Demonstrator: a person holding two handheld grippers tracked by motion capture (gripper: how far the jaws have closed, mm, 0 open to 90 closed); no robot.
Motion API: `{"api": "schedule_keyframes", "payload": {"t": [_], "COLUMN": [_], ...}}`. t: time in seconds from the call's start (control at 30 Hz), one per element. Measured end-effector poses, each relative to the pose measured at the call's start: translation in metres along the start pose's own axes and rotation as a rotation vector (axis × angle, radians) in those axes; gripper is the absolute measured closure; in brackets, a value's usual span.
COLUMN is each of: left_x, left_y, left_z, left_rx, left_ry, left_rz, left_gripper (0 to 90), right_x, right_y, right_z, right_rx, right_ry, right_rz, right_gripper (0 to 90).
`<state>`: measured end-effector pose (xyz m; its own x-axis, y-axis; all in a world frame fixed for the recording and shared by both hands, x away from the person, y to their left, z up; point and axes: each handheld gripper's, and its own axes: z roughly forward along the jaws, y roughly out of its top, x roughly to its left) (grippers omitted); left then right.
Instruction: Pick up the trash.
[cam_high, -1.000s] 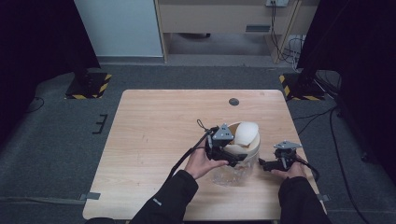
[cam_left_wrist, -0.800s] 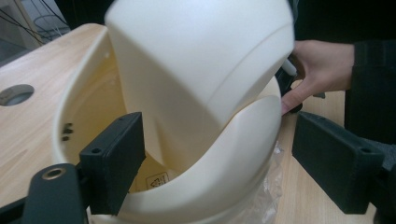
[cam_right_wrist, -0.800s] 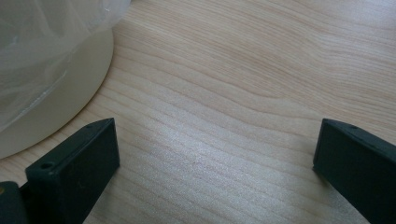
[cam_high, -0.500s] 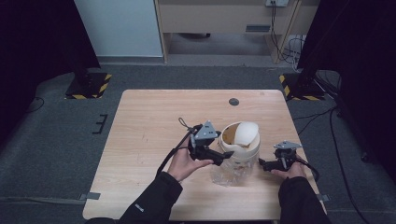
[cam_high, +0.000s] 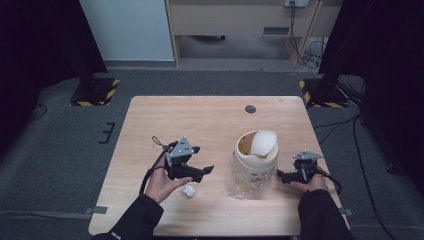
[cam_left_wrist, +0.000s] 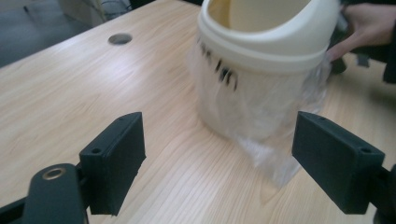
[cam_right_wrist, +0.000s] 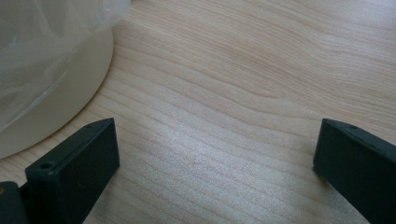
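Now: cream bin (cam_high: 256, 155), clear liner, contents unseen | left gripper (cam_high: 202, 171) jaws apart | right gripper (cam_high: 281, 176) jaws apart

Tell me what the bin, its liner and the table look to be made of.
Bin: likely plastic, cream, smooth matte moulded rim and dome. Liner: thin clear plastic film, wrinkled, glossy, the bin visible through it. Table: pale wood grain, perhaps laminate; even satin sheen. Crumpled wad: white, probably paper.

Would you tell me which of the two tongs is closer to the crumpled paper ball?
The left tongs, just above the paper ball; the right tongs sit beyond the bin.
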<state>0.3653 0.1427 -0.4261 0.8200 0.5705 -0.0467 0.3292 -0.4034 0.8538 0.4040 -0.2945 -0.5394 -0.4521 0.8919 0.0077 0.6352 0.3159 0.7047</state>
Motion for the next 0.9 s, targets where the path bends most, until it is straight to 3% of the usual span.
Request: {"api": "schedule_keyframes", "payload": {"t": [0.33,0.6,0.9], "left_x": [0.003,0.004,0.002], "left_y": [-0.042,-0.074,-0.086], "left_z": [-0.014,-0.013,0.0], "left_rx": [0.031,0.142,0.232], "left_ry": [0.037,0.061,0.024], "left_rz": [-0.061,-0.082,-0.085], "left_gripper": [16.9,19.7,25.7], "right_x": [0.0,0.0,0.0], "right_y": [0.0,0.0,0.0], "right_z": [0.0,0.0,0.0], "right_rx": [-0.001,-0.001,-0.001], "right_ry": [-0.001,-0.001,-0.001], "right_rz": [-0.002,-0.002,-0.003], "right_gripper": [0.5,0.5,0.5]}}
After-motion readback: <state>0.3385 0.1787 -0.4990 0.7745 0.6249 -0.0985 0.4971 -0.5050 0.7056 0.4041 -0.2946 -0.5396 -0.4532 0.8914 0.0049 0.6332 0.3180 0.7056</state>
